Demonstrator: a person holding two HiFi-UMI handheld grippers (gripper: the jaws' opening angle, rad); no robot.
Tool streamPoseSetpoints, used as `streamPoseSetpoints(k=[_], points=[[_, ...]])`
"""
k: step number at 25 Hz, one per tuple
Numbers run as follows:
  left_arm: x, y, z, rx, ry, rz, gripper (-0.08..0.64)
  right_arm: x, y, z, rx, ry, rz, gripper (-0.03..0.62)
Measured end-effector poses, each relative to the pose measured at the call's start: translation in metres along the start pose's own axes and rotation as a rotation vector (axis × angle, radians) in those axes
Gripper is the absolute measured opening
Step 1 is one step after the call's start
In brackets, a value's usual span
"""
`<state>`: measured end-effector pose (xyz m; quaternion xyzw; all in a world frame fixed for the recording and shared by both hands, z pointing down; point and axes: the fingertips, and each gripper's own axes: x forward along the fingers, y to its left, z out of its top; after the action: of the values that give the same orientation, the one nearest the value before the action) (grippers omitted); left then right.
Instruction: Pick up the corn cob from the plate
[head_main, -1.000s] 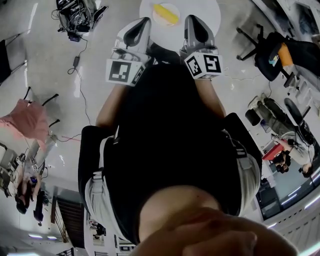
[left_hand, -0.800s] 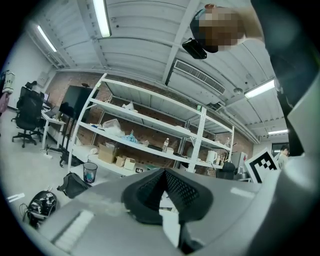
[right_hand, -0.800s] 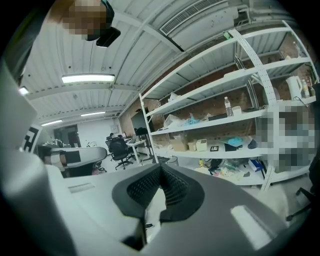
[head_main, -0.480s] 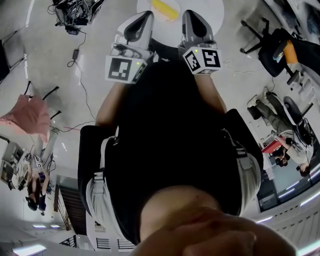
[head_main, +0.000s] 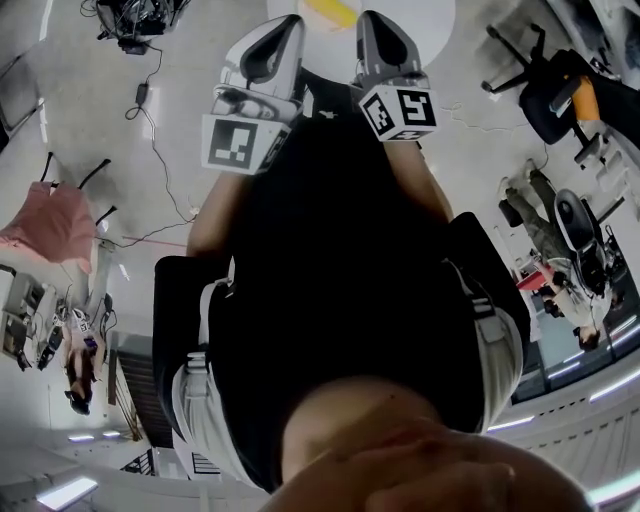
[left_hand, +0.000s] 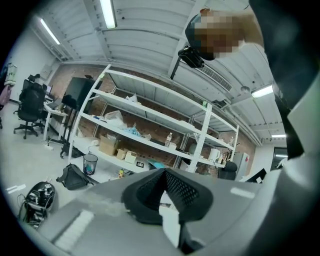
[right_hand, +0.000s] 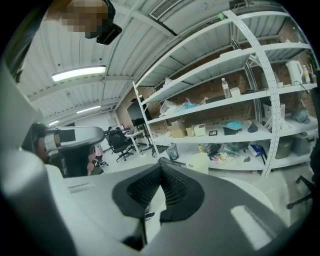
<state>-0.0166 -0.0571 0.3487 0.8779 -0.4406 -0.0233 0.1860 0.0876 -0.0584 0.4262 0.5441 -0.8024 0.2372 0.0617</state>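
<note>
1. Jaws of the left gripper (head_main: 283, 35) are clenched together, holding nothing.
2. Corn cob (head_main: 331, 10) lies on the white table (head_main: 435, 12) ahead, between both grippers and untouched; its plate seems washed out by glare.
3. Right gripper (head_main: 375, 30) is likewise clenched and empty.

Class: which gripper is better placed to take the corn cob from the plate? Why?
Right, probably: the right gripper sits farther forward toward the corn cob than the left gripper; both are shut and empty.
</note>
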Motion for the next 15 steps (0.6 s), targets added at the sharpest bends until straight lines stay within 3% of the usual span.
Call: streamPoseSetpoints(k=[15], points=[[0.006,0.0,-0.012,-0.047,0.03,0.01,0.002,0.022,-0.02,-0.045,-0.012,0.103,0.003,0.006]])
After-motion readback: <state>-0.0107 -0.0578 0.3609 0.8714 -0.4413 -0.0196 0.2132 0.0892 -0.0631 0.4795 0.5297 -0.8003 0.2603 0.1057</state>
